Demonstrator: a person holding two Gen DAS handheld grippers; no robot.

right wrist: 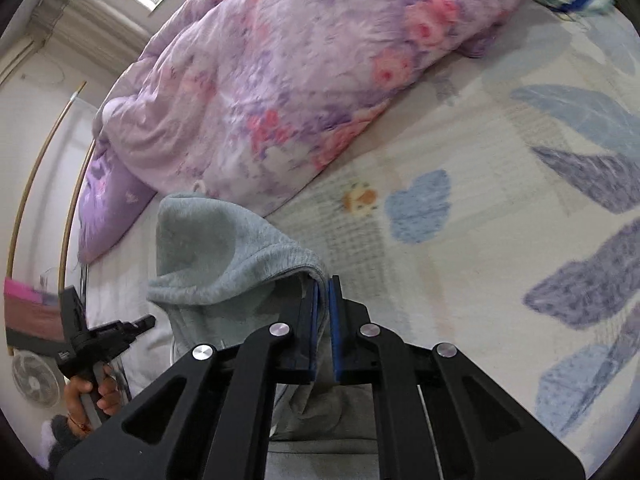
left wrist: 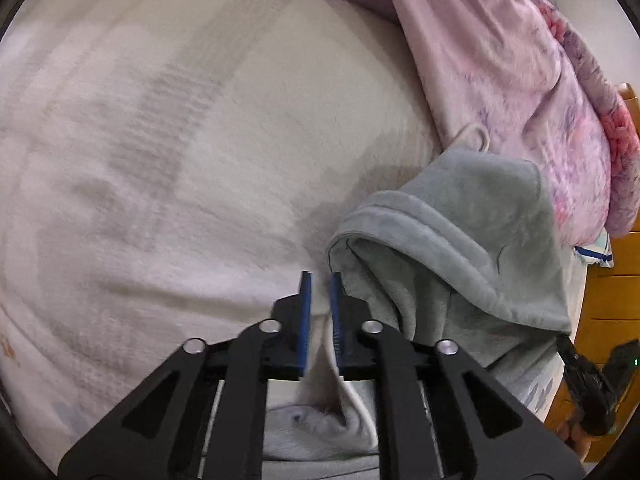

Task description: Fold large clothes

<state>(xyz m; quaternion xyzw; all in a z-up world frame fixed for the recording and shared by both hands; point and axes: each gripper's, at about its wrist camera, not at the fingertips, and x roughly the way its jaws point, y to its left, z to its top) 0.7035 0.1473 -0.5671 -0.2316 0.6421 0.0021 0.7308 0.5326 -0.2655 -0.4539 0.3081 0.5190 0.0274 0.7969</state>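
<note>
Right claw (right wrist: 323, 280) clamped shut on the ribbed hem of a grey hoodie (right wrist: 208, 248), with the cloth pinched between the blue pads. Hoodie bunched up and draped to the left of that claw, its folds hanging down past the fingers and under the frame. Beyond and left of the claw, a floral quilt (right wrist: 300, 72) heaped along the far side, its near edge just behind the hoodie. Purple pillow (right wrist: 108, 208) further left, tucked under the quilt. Ahead and to the right of the claw, a broad open stretch of printed sheet (right wrist: 480, 160), flat and bare out to the far edge.

Left claw (left wrist: 320, 276) closed to a narrow slit. White cord (left wrist: 352, 392) lying against its right pad, with pale cloth in and below the gap; whether anything is truly pinched there cannot be told. Raised hoodie just right of this claw, the rolled hem almost touching the right fingertip. Quilt edge beyond it, a wooden bed frame (left wrist: 612, 280) at far right. Ahead and left of the claw, wide, smooth sheet clear to the rim of view. Low in the right-hand camera's left corner, a hand (right wrist: 90, 394) wrapped round the left claw's grip.
</note>
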